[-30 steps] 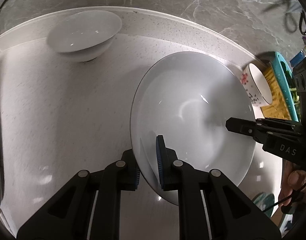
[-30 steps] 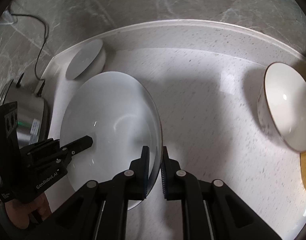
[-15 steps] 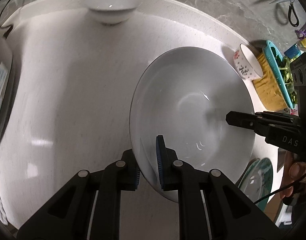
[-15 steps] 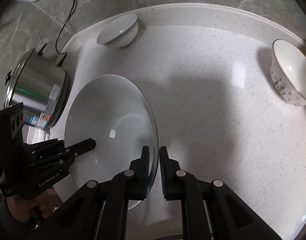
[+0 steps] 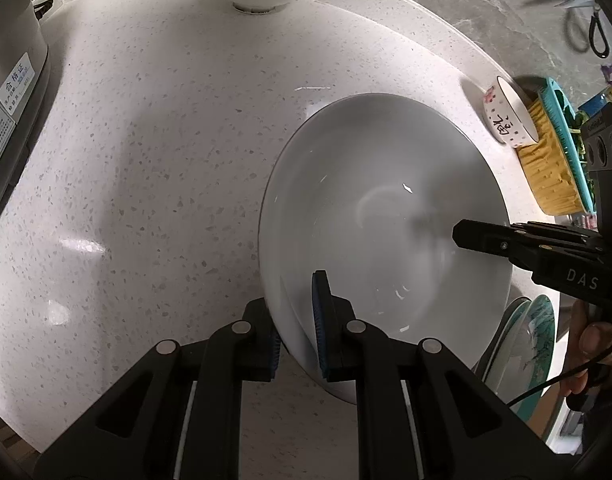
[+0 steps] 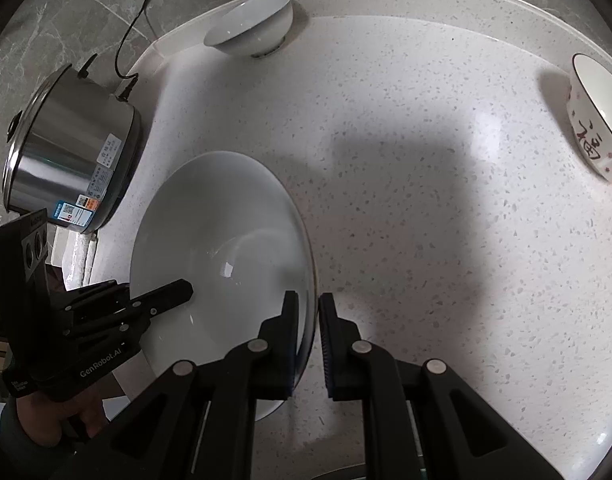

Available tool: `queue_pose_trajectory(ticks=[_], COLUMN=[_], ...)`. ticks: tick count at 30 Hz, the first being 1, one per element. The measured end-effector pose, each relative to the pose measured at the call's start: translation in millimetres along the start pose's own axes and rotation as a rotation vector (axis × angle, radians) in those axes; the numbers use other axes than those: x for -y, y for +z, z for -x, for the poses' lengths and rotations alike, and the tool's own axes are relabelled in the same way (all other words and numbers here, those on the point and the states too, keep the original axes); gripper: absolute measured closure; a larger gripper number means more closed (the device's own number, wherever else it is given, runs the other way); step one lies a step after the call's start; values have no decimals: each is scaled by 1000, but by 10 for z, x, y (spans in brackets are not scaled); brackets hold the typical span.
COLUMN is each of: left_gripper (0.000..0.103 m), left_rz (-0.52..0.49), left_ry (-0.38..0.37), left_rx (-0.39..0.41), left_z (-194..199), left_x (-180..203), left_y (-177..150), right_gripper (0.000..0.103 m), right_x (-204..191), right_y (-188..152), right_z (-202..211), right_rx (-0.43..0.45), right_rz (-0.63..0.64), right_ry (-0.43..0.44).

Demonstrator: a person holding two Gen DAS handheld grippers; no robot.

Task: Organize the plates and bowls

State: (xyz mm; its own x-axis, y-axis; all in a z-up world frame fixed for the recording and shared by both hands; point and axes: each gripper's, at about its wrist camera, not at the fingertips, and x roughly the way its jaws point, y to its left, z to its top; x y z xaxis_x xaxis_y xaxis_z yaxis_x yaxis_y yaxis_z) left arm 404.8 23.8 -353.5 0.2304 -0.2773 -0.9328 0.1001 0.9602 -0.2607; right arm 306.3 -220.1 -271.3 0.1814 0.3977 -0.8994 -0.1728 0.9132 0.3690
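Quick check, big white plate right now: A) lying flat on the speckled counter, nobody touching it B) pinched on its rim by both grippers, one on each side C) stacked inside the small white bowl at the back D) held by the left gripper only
B: the large white plate has the left gripper clamped on its near rim, and in the right wrist view the right gripper pinches the opposite rim, so both hold it above the speckled white counter.

Rice cooker (image 5: pixel 10 92) cut off by the left edge in the left wrist view, label print too small to read. Green-patterned plates (image 5: pixel 533 344) mostly hidden behind the big white plate (image 5: pixel 385 220). Outer blue pad of the left tongs (image 5: pixel 298 344) concealed behind that plate's rim. Patterned bowl (image 6: pixel 597 120) clipped by the right edge. Worktop (image 6: pixel 425 200) beneath the plate unseen.
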Motion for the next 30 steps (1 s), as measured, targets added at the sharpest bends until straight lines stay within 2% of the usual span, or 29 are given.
queue_pose_trajectory(ticks=[16,21,22,23,24,27,28,30], left_gripper=[89,89,88,86,77,31,29,26], left_rz=[8,40,45,52,57,85,92,106], left_ry=[-5,-18,-23,-27,-26,-48,-50,-62], left_rx=[27,43,46,51,51,95,124,188], left_z=[-55,6,46,115,162,439,547,746], left_x=[63,6,-4,-28,-40,-176,-239,-379], left_y=[108,52,39,20,10,73,151,399], right_gripper=[90,84,80,64,48,34,31,15], right_x=[91,92,93,113,128,151,163,184], right_y=[-39,-38,-41,-46,-51,-15,43,232], right_z=[-23,33,65,122,202,503,607,796], right_rx=[6,25,36,47,61,111,133,189], right_rz=[-39,-48,-58,-61,-67,-64,-65,-76], right_ry=[31,39,43,46,41,40,45,65])
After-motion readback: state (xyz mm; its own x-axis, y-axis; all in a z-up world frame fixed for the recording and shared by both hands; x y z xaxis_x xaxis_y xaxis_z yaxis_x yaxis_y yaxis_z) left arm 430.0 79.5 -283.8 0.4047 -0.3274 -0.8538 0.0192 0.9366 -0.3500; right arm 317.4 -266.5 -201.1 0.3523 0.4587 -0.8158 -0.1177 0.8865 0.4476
